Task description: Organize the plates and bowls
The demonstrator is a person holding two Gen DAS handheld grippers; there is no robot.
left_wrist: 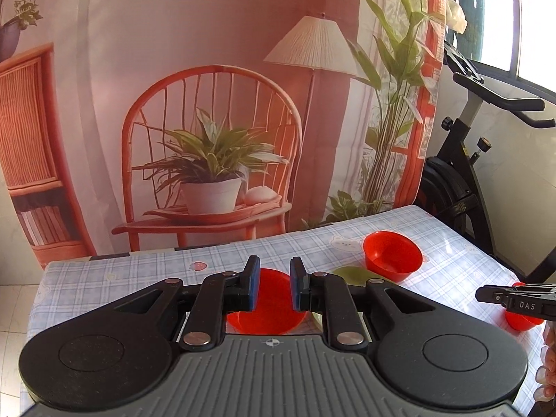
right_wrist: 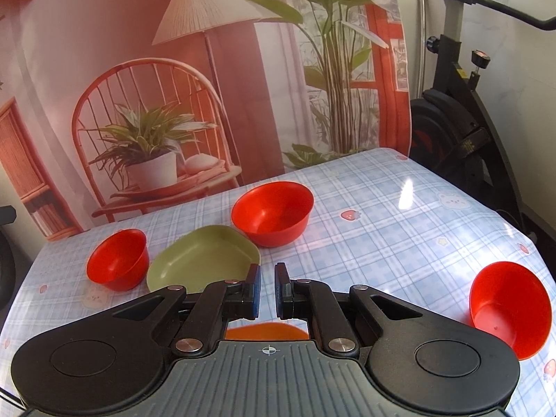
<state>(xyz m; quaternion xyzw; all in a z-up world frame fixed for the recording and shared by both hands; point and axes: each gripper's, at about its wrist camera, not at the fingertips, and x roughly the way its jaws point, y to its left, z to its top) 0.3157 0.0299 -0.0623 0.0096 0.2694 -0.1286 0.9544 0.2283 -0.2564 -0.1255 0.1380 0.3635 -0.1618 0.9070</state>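
All the dishes on the checked tablecloth (right_wrist: 382, 215) sit empty. The right view takes in three glossy red bowls: a small one (right_wrist: 117, 259) at the left, a wider one (right_wrist: 272, 212) farther back, and another (right_wrist: 509, 307) near the right edge. A shallow green plate (right_wrist: 203, 260) lies between the first two, just beside both. An orange dish (right_wrist: 266, 332) peeks from under the right gripper (right_wrist: 267, 290), whose jaws stand slightly apart, holding nothing. Only the left view shows the left gripper (left_wrist: 272, 286) parted wider, empty, above a red bowl (left_wrist: 266, 312). It also catches the right gripper's side (left_wrist: 517, 300).
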